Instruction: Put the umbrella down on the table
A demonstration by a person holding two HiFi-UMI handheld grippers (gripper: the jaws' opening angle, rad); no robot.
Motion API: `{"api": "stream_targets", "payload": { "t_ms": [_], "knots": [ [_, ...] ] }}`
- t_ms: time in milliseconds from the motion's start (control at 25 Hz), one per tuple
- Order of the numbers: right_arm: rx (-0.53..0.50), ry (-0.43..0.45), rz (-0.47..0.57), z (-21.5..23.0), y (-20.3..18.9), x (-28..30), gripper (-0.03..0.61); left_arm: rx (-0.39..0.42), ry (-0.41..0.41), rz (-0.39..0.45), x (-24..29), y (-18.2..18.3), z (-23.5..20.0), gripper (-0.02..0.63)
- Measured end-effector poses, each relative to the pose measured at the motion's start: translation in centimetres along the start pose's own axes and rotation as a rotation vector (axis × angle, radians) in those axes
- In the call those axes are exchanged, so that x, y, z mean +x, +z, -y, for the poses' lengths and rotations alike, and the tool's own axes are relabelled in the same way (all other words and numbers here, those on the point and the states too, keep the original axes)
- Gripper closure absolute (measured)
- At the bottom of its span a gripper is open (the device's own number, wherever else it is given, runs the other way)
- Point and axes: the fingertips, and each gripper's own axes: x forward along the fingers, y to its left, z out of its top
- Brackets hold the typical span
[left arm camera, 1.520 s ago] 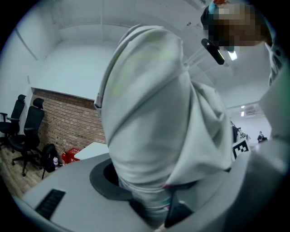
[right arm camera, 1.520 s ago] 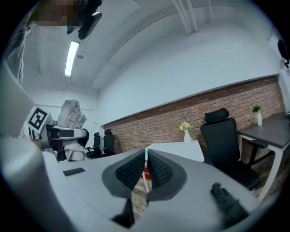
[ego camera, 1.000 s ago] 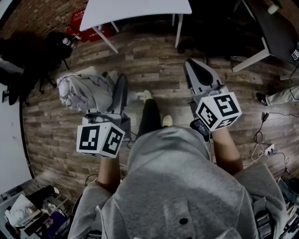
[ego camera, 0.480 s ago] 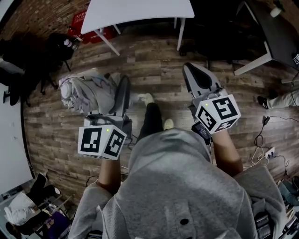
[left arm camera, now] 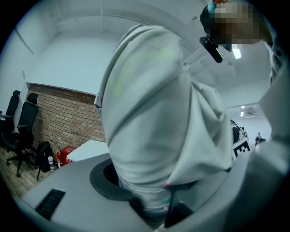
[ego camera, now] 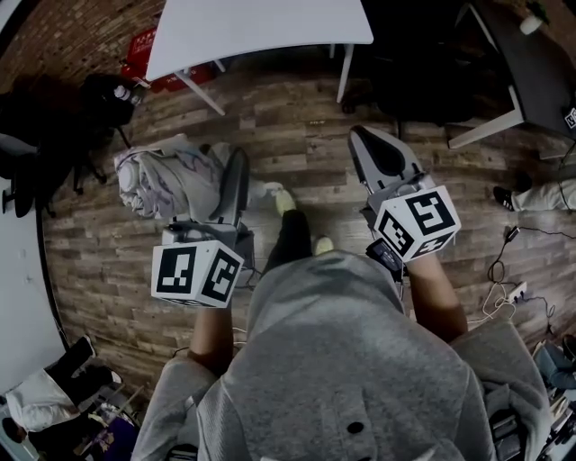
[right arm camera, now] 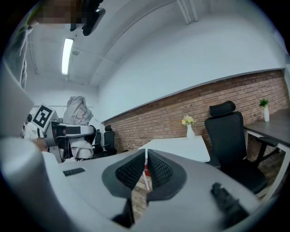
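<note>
The folded umbrella point(ego camera: 171, 176) is a pale grey bundle of crumpled cloth, held upright at the left of the head view. My left gripper point(ego camera: 220, 185) is shut on it. In the left gripper view the umbrella point(left arm camera: 154, 122) fills the middle and rises from between the jaws of the left gripper point(left arm camera: 154, 199). My right gripper point(ego camera: 378, 149) is shut with nothing in it, and its ribbed pads point(right arm camera: 156, 170) meet at the tip in the right gripper view. The white table point(ego camera: 261, 22) stands ahead, at the top of the head view, apart from both grippers.
The floor is wooden planks. A dark desk point(ego camera: 531, 63) stands at the far right, with cables point(ego camera: 504, 270) on the floor below it. Red items point(ego camera: 148, 54) sit under the white table. Black office chairs point(right arm camera: 231, 136) and a vase of flowers point(right arm camera: 189, 127) line the brick wall.
Both grippers have moved forward toward the white table, which shows larger at the top of the head view. The umbrella stays in the left gripper. The person's feet have stepped.
</note>
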Motion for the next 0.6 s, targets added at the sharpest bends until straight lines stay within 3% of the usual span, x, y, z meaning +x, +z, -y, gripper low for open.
{"api": "stream_targets", "payload": {
  "t_ms": [600],
  "knots": [
    [-0.022, 0.003, -0.02, 0.9, 3.7, 11.9, 0.548, -0.014, -0.003, 0.003, 7.9, 3.5, -8.8, 0.394]
  ]
}}
